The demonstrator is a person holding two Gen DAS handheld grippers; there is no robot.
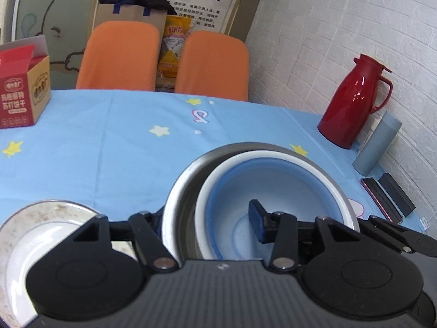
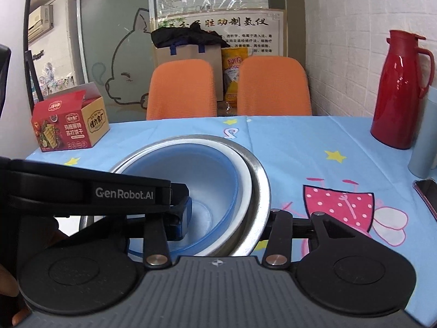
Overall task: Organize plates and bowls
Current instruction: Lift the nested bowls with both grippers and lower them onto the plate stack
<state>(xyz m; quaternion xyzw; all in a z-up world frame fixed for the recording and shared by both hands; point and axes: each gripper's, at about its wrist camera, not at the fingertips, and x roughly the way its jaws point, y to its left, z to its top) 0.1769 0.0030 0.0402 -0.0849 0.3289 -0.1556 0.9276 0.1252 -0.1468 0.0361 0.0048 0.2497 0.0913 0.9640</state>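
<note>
Bowls sit nested on the bench (image 1: 109, 142), which is covered in a light blue cloth with yellow stars: a blue bowl (image 1: 275, 180) lies inside a white bowl (image 1: 207, 191), and both rest inside a larger steel bowl (image 1: 177, 191). In the right wrist view the same stack shows the blue bowl (image 2: 191, 175) pushed toward the left side of the white bowl (image 2: 243, 180), with the steel bowl's (image 2: 262, 191) wide rim exposed on the right.

The left hand-held gripper (image 1: 213, 222) is spread, with its right finger (image 1: 258, 224) down inside the blue bowl and its left finger hidden outside the steel rim, so the stack's near wall stands between the jaws. Whether either pad touches a bowl cannot be told. That finger (image 2: 183, 216) also appears in the right wrist view, reaching in from the left.

The right hand-held gripper (image 2: 218, 218) is spread as well, straddling the near right rim of the steel bowl and gripping nothing visible.

A white speckled plate (image 1: 41, 227) lies on the bench just left of the stack. Farther back stand a red cracker box (image 1: 21, 90), a red thermos jug (image 1: 352, 101) and a grey tumbler (image 1: 377, 145) near the white brick wall. 2 orange chairs (image 1: 117, 57) stand behind the bench.
</note>
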